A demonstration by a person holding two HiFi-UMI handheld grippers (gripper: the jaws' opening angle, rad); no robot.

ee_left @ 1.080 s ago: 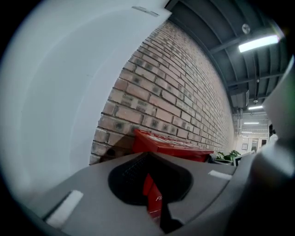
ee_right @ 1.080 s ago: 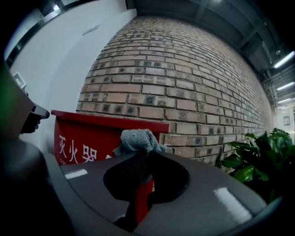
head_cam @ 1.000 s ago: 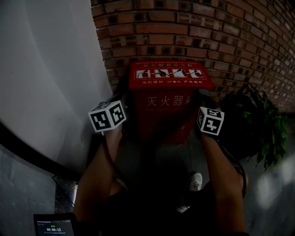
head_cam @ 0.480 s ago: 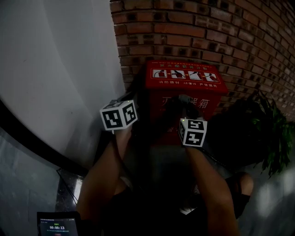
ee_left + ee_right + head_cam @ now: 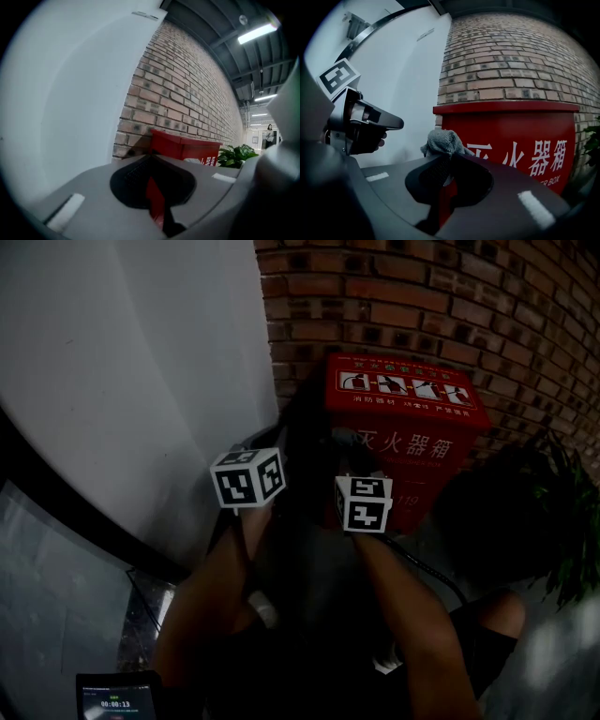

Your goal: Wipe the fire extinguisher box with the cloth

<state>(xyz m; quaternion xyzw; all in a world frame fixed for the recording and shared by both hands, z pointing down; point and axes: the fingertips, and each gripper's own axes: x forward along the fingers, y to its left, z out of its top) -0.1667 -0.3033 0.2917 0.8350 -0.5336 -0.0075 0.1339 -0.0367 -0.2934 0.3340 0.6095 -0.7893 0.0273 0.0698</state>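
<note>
The red fire extinguisher box [image 5: 405,418] stands against the brick wall; its front with white characters fills the right gripper view [image 5: 520,150]. My right gripper [image 5: 449,158] is shut on a grey cloth [image 5: 442,142], which bunches out of the jaw tips at the left part of the box front. In the head view the right gripper's marker cube [image 5: 364,503] sits before the box's left front corner. My left gripper [image 5: 151,158] is shut with nothing in it, to the left of the box [image 5: 185,146]. Its marker cube [image 5: 248,476] shows in the head view.
A white curved wall [image 5: 141,381] with a dark rail runs along the left. A brick wall [image 5: 422,296] is behind the box. A green potted plant [image 5: 562,521] stands to its right. A small screen [image 5: 114,699] is at the lower left.
My right gripper with the cloth has moved left across the box front, from its right side to its left corner. The left gripper has stayed beside the box's left side.
</note>
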